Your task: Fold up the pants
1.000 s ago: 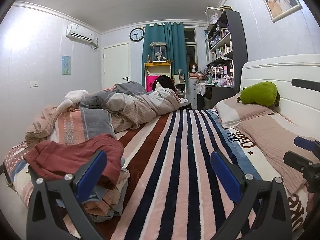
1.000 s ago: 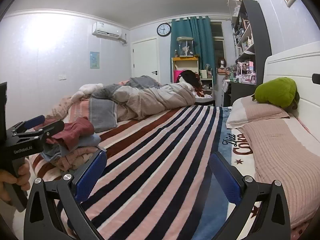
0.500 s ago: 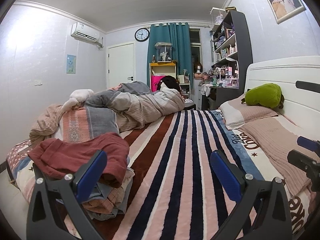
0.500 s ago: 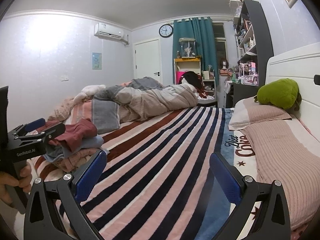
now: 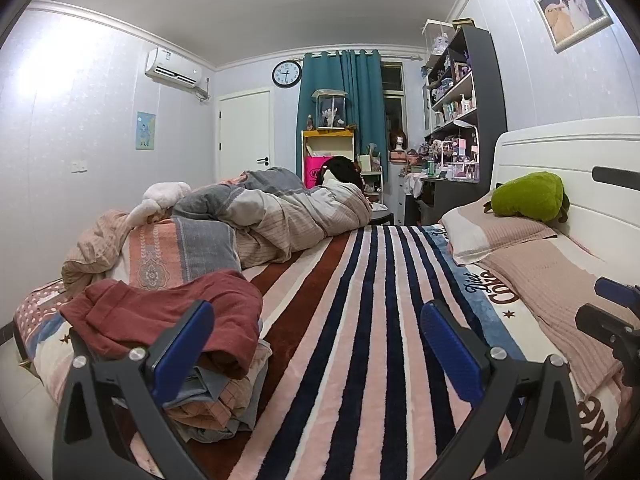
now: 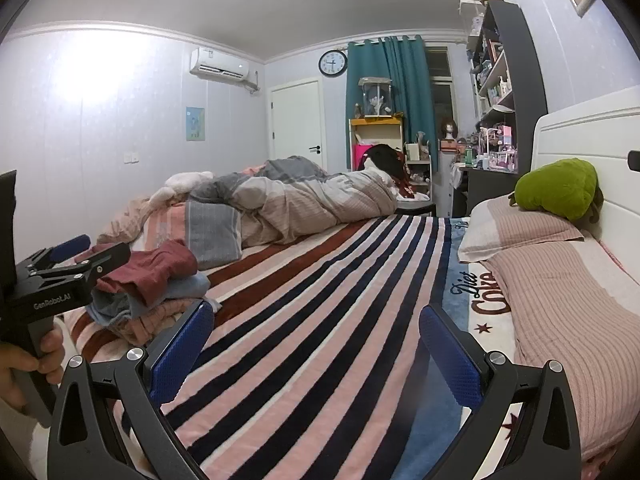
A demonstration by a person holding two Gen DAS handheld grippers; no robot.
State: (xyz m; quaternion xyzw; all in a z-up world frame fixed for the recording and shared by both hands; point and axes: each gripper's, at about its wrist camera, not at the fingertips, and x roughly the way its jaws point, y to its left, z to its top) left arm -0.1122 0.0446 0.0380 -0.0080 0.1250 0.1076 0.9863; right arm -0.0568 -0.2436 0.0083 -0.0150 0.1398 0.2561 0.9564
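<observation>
A pile of clothes lies at the left edge of the striped bed, with dark red pants (image 5: 172, 312) on top; it also shows in the right wrist view (image 6: 156, 268). My left gripper (image 5: 316, 344) is open and empty, held just above the bed, its left finger beside the pile. My right gripper (image 6: 316, 348) is open and empty over the striped blanket (image 6: 320, 300), to the right of the pile. The left gripper's body (image 6: 52, 280) shows in the right wrist view at the left edge, in front of the pile.
A crumpled duvet (image 5: 280, 212) and a folded grey-pink blanket (image 5: 184, 248) lie at the far end of the bed. Pillows (image 5: 500, 232) and a green plush (image 5: 528, 200) rest by the white headboard on the right. Shelves and a desk stand behind.
Both grippers have shifted slightly left and closer to the clothes pile. Both stay open and empty.
</observation>
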